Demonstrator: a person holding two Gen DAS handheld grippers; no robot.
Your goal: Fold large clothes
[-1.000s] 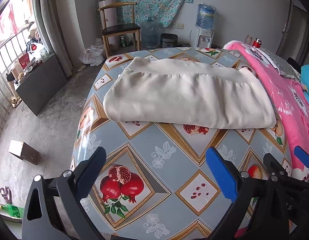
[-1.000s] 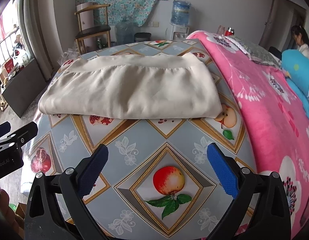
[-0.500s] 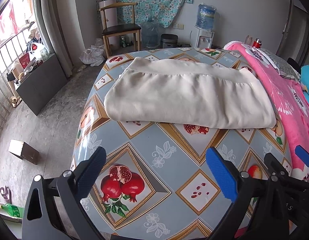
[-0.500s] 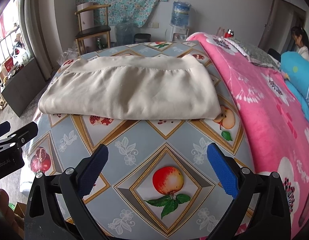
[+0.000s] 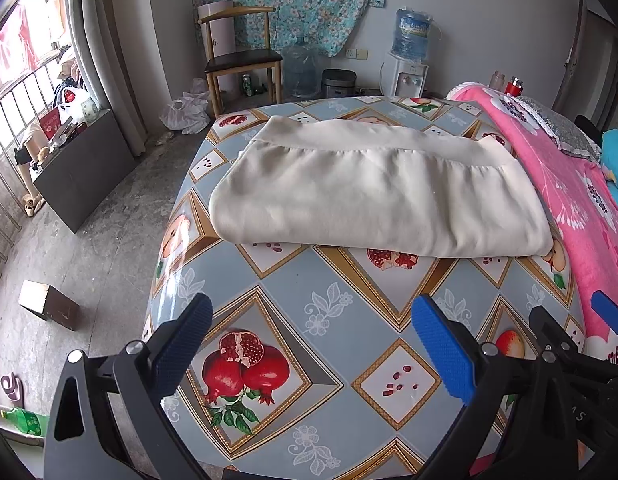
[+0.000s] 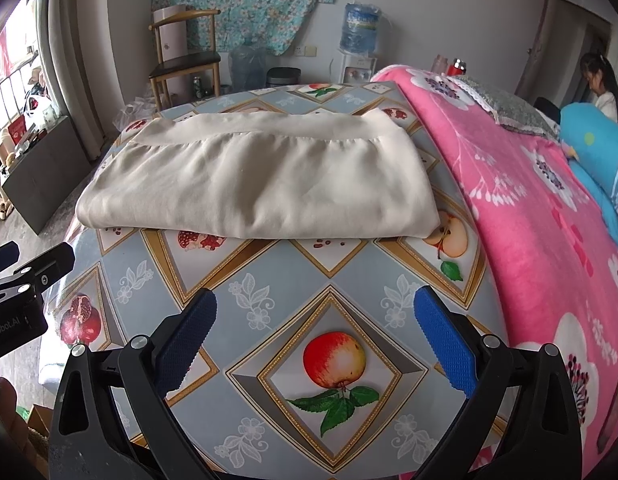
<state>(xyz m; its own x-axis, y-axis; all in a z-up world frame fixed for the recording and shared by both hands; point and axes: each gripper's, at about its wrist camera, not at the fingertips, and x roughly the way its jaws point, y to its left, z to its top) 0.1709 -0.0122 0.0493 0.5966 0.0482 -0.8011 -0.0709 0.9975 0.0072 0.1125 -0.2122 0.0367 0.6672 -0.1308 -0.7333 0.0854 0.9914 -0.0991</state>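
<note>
You are holding both blue-padded grippers, left (image 5: 313, 344) and right (image 6: 315, 338), wide apart and empty, the folded cream fabric garment (image 5: 373, 192) lying well ahead.

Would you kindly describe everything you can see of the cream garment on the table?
The garment is cream, soft-looking and thick, like fleece or knit. It lies folded into a wide, flat rectangle of several layers, with a smoother band along its far edge above a gathered seam and a rounded fold along its near edge. It rests on the fruit-patterned tablecloth, its right end close to the pink blanket. Neither the left gripper nor the right gripper touches it; both are open, short of it.
</note>
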